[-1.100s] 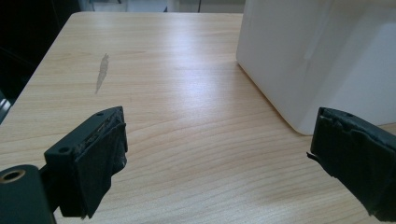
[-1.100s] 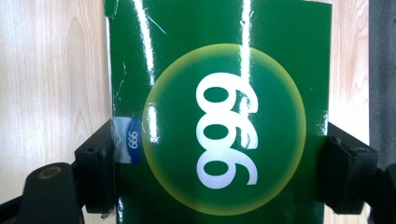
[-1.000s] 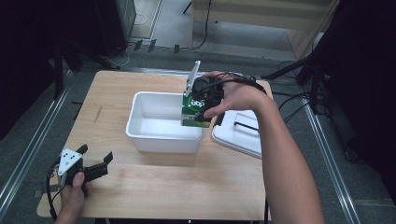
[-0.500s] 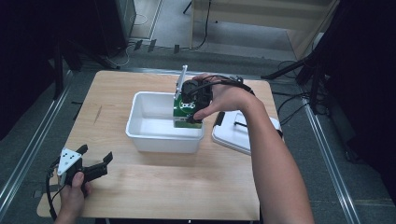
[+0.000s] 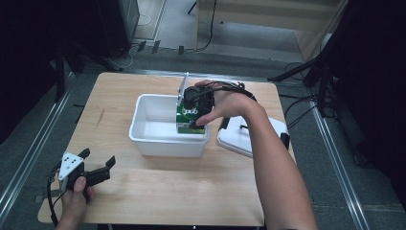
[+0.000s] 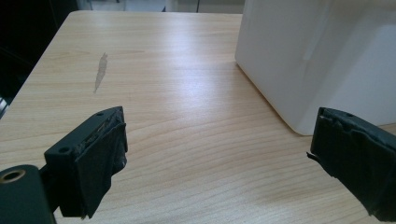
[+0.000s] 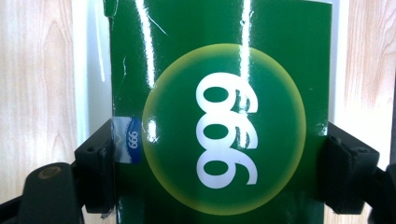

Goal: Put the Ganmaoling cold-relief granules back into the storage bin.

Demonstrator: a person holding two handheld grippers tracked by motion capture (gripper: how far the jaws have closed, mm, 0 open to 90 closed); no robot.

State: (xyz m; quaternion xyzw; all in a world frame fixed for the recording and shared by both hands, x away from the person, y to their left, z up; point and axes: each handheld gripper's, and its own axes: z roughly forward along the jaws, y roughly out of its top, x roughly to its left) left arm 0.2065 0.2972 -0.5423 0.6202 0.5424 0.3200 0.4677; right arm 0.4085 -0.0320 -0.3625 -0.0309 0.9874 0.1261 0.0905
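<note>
A green box printed with a yellow circle and white figures is held over the right end of the white bin, its lower part inside the rim. My right gripper is shut on it, pointing down. Up close, the green box sits between both black pads, which press on its two sides. My left gripper rests low at the table's near left corner, held in a hand. Its jaws stand wide apart with bare wood between them, and the left gripper faces the bin's wall.
A white lid lies flat on the table just right of the bin, partly under the forearm. A grey smear marks the wood left of the bin. Metal rails run along the table's left and right edges.
The right gripper has carried the green box leftward and down, from above the bin's right rim into the bin's right end. The left gripper has stayed put.
</note>
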